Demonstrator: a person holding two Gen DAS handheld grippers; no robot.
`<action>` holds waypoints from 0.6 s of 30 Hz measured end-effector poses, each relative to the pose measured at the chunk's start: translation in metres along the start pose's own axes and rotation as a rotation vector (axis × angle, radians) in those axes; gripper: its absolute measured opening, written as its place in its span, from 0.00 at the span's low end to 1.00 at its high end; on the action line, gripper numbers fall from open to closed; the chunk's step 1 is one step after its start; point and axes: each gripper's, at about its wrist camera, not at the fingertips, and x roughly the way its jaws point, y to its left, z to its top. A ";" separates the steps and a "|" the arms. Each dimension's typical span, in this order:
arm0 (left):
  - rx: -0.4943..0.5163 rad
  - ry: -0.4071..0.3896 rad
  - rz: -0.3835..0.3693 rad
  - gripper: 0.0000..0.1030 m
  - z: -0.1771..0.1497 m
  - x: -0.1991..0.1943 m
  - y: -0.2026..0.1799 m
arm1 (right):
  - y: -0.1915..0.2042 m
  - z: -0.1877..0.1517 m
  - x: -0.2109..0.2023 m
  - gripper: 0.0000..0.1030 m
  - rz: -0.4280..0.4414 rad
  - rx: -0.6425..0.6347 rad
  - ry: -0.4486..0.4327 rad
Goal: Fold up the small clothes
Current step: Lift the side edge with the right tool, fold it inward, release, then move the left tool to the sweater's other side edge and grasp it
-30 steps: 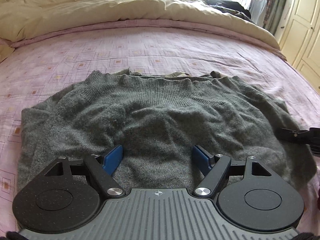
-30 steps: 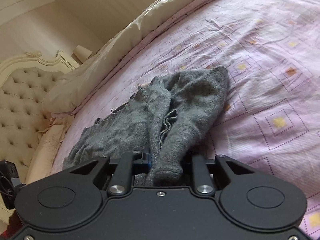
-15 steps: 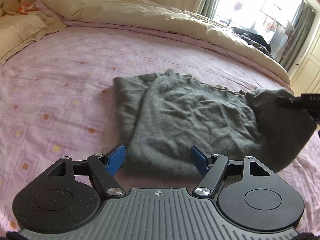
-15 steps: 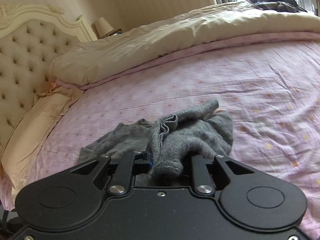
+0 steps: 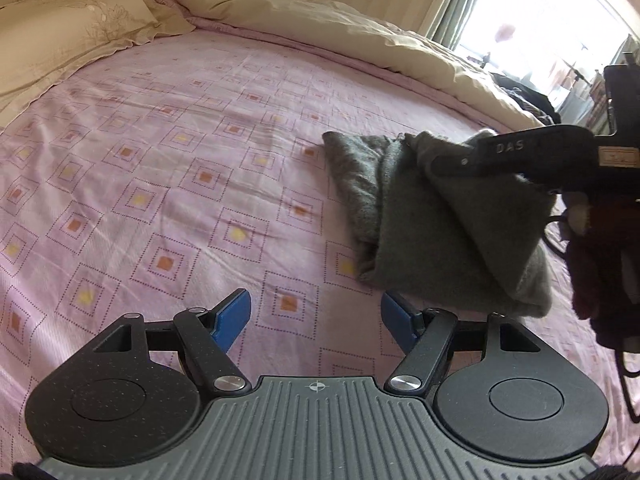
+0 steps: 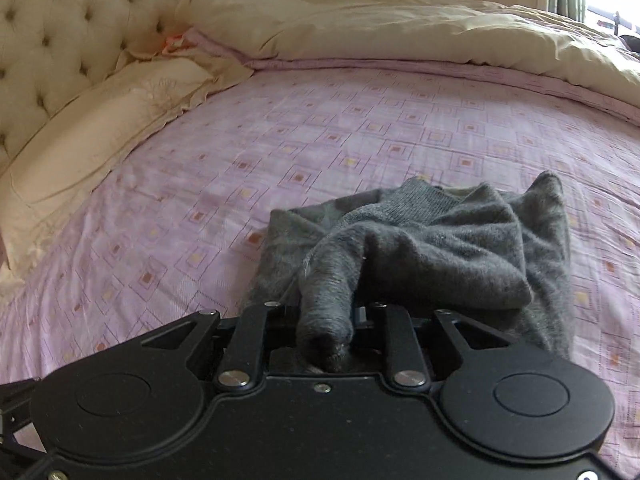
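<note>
On the pink bed (image 5: 168, 184), the gray sweater (image 5: 432, 216) lies half folded, long side running away from the wide-apart left claw (image 5: 315, 316), while only the right view shows the right claw (image 6: 326, 320) clamped on its sleeve (image 6: 328, 280).

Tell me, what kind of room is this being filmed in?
Almost certainly a home bedroom. The grey sweater lies on a bed with a pink patterned sheet, a cream duvet is pushed back, and a tufted headboard with a pillow stands at one end.
</note>
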 end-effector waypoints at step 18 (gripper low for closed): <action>0.106 -0.087 -0.030 0.68 0.038 -0.031 -0.027 | -0.059 -0.032 -0.106 0.54 0.054 0.089 -0.328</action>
